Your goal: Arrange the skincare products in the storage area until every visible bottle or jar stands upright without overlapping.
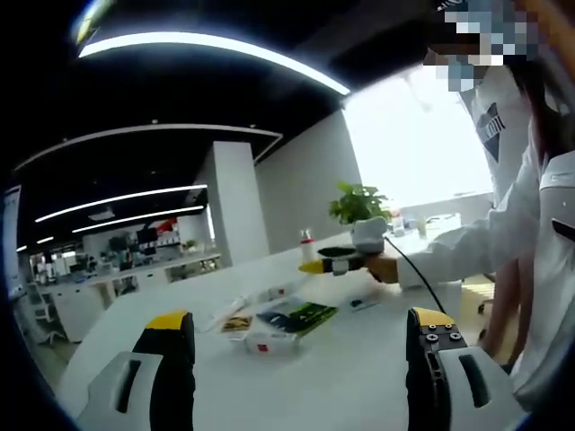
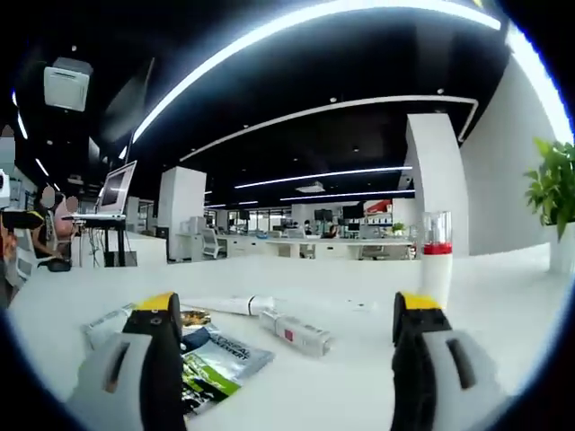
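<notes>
- A long white table [image 2: 503,296] holds the skincare items.
- A person in a white sleeve [image 1: 467,242] holds the right gripper [image 2: 287,314], jaws apart, empty.
- The left gripper [image 1: 301,328] is likewise parted, holding nothing.
- Dark green sachet packets [image 2: 211,359] lie flat near centre.
- A clear bottle with a red band [image 2: 436,256] stands upright.
- A white tube [image 2: 229,305] and a small white box, possibly a carton [image 2: 296,332], lie on their sides.

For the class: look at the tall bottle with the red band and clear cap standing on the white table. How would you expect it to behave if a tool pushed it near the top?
The bottle is tall and narrow and stands upright, so a high push would probably tip it. The white table looks smooth, so a low push might slide it. Its clear cap looks like hard plastic, likely slippery to grip.
</notes>
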Available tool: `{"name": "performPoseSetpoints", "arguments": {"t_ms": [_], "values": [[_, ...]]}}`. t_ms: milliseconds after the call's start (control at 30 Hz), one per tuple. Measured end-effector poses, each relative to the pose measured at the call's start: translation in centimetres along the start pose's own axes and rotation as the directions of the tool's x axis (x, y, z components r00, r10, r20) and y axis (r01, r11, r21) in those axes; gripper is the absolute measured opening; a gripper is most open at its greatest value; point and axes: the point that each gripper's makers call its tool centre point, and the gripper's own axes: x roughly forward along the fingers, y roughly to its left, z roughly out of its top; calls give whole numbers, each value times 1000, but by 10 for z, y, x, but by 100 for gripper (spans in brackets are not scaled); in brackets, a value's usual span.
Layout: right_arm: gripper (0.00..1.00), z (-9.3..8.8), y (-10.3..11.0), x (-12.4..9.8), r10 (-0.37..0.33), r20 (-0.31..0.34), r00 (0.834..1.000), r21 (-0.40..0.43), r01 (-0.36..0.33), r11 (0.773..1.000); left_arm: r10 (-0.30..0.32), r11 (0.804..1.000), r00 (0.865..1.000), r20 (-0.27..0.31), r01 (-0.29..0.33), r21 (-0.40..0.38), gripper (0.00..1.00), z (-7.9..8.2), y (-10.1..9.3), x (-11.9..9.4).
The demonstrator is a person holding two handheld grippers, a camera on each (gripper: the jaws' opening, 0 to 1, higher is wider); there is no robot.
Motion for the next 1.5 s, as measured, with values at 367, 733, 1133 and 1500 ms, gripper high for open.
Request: {"name": "performPoseSetpoints", "arguments": {"t_ms": [367,733,1133,1500], "values": [[98,15,23,-12,46,24,999,-15,-46,999,-1,1000,1000,7,1,-1,100,1,1,1],[95,19,35,-10,92,14,996,-52,-91,994,2,1000,1000,15,-2,-9,100,3,4,2],[93,6,41,2,134,-33,991,-82,-136,987,13,1000,1000,11,-13,-15,100,0,7,0],[92,0,65,7,283,-89,955,-106,-291,951,22,1000,1000,4,-22,-17,100,-2,10,-2]]}}
